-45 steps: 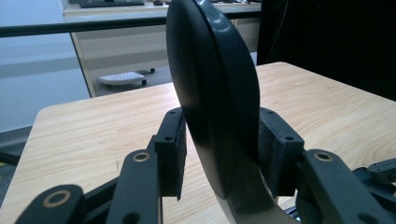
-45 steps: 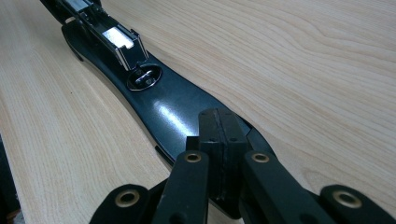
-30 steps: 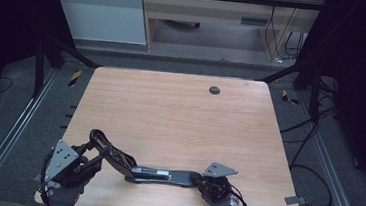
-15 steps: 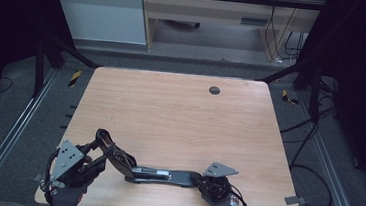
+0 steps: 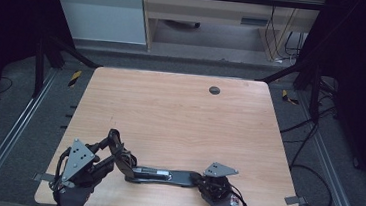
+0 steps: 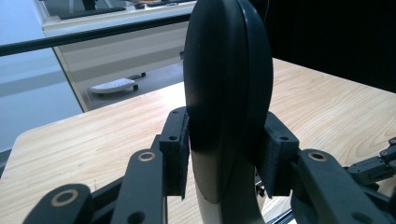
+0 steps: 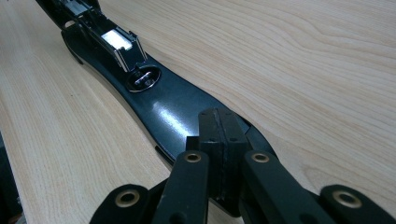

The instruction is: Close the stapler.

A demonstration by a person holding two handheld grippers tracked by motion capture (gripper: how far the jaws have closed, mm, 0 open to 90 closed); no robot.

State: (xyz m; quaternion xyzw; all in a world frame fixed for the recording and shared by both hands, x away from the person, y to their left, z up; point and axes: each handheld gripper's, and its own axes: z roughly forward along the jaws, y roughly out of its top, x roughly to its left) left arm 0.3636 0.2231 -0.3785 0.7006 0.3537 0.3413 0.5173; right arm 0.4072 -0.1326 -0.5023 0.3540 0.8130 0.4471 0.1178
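1. High view: a long, flat black object [image 5: 162,175] lies along the near edge of the wooden surface [image 5: 179,118], stretched between the two hands, with a metal fitting near its middle.
2. The left hand-held gripper [image 5: 111,149] sits at the object's left end, which curls upward off the surface; in the left gripper view its two pads [image 6: 176,154] press on either side of a broad, rounded black part [image 6: 227,88] standing upright between them, so it is pinching the object.
3. The right hand-held gripper [image 5: 199,177] meets the object's right end. In the right gripper view its pads [image 7: 221,140] are pressed together with no gap visible, resting over the glossy black end [image 7: 168,107].
4. Whether that end is actually caught between the right pads I cannot tell; the pads hide the contact.
5. The object's lower part in the left gripper view is cut off by the frame, and the metal fitting [image 7: 122,46] is too small to identify.
6. Both hands are cropped at the bottom of the high view.
7. The object lies close to the near edge; the wide stretch of surface beyond, up to a small dark round inset [image 5: 214,90] near the far edge, is open.
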